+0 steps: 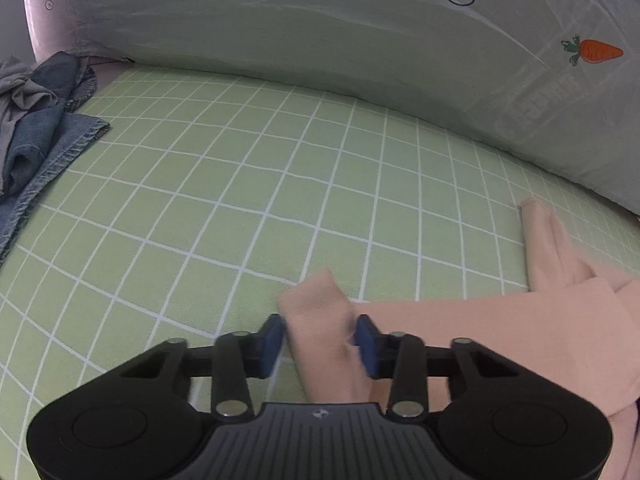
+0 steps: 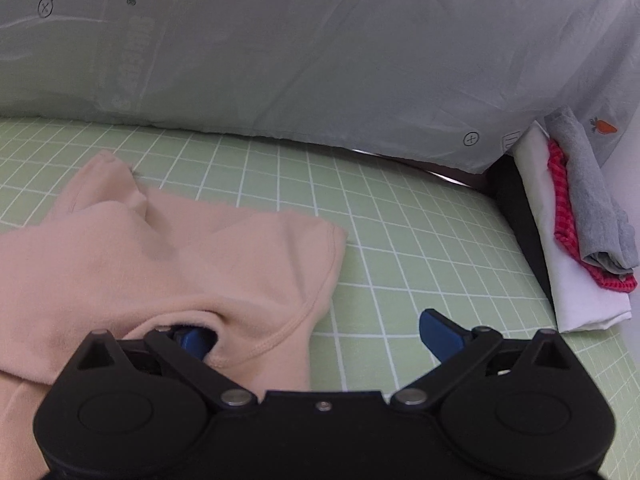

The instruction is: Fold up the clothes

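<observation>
Left wrist view: left gripper [image 1: 320, 338] pinches a fold of the pink garment [image 1: 460, 328] on the green checked sheet [image 1: 240, 184]. Right wrist view: right gripper [image 2: 320, 338] gapes wide, 1 finger [image 2: 194, 338] under the garment's [image 2: 160, 256] edge, the other on bare sheet [image 2: 400, 220].

light: soft, even, dim | shadows: faint | blur: slight motion | edges: fisheye bending, dark corners

The pale quilt [image 1: 320, 32] bears faint block lettering, too washed out to read.
</observation>
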### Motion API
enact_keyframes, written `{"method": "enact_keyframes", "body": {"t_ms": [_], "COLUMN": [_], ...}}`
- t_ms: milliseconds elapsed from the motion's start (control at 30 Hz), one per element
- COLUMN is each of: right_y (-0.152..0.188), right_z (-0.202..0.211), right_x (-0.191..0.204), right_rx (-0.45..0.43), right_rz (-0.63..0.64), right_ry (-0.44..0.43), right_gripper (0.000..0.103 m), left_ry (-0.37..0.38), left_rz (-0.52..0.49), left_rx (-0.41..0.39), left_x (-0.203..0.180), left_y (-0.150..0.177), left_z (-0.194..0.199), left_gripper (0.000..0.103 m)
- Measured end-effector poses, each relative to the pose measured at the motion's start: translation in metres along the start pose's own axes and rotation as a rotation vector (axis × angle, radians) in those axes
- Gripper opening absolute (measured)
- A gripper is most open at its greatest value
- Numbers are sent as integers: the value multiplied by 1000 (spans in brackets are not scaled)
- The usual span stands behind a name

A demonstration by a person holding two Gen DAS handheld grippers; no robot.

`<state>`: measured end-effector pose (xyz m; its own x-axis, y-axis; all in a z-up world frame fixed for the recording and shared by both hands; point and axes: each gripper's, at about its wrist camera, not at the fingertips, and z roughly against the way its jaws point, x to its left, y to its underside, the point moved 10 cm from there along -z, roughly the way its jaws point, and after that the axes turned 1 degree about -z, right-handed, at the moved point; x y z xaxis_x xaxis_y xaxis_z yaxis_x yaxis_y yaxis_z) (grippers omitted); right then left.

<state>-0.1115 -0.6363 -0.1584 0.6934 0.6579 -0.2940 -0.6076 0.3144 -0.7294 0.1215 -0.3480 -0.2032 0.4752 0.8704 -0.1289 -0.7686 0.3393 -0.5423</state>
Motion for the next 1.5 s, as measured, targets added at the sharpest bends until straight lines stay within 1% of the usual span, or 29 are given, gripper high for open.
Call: {"method": "enact_keyframes", "body": {"t_ms": [33, 67, 233, 333, 400, 467, 533, 633, 667, 700, 767, 833, 900, 1033, 1167, 1367, 1500], "right_y": [-3, -6, -20, -24, -27, -29, -29, -24, -20, -16, -9, -4, -2, 3, 13, 25, 28], "right_z": [3, 7, 18, 24, 30, 36, 38, 32, 27, 23, 19, 17, 18, 24, 36, 56, 62], "right_x": [-3, -7, -19, -21, -19, -15, -7, 14, 25, 33, 44, 46, 42, 27, 20, 10, 8], "right_rx": [-12, -26, -82, -106, -128, -148, -155, -122, -92, -68, -33, -1, 22, 56, 80, 68, 60], "right_rz": [-23, -41, -76, -90, -90, -83, -66, -16, 20, 50, 76, 58, 25, -43, -57, -38, -13], "right_ry": [5, 13, 41, 48, 48, 38, 6, -67, -92, -101, -125, -151, -174, -201, -227, -191, -168], "right_gripper": [103, 103, 103, 103, 103, 103, 103, 103, 103, 103, 103, 103, 103, 103, 103, 103, 103], "left_ry": [13, 18, 74, 89, 93, 88, 43, -36, -48, -60, -75, -82, -86, -94, -92, -99, -106], "left_rz": [9, 16, 58, 70, 106, 159, 174, 159, 166, 172, 183, 196, 203, 198, 212, 202, 193], "left_rx": [-9, -18, -131, -230, -289, -333, -318, -257, -231, -204, -152, -113, -91, -83, -82, -90, -96], "left_x": [1, 2, 4, 5, 13, 26, 41, 57, 60, 64, 70, 74, 76, 76, 77, 76, 74], "left_y": [-2, -4, -27, -47, -55, -58, -52, -33, -25, -18, -4, 9, 18, 23, 23, 22, 22], "left_z": [2, 5, 39, 73, 93, 104, 97, 76, 69, 61, 47, 38, 32, 27, 25, 23, 24], "left_gripper": [11, 9, 8, 8, 8, 8, 8, 8, 8, 8, 8, 8, 8, 10, 13, 14, 14]}}
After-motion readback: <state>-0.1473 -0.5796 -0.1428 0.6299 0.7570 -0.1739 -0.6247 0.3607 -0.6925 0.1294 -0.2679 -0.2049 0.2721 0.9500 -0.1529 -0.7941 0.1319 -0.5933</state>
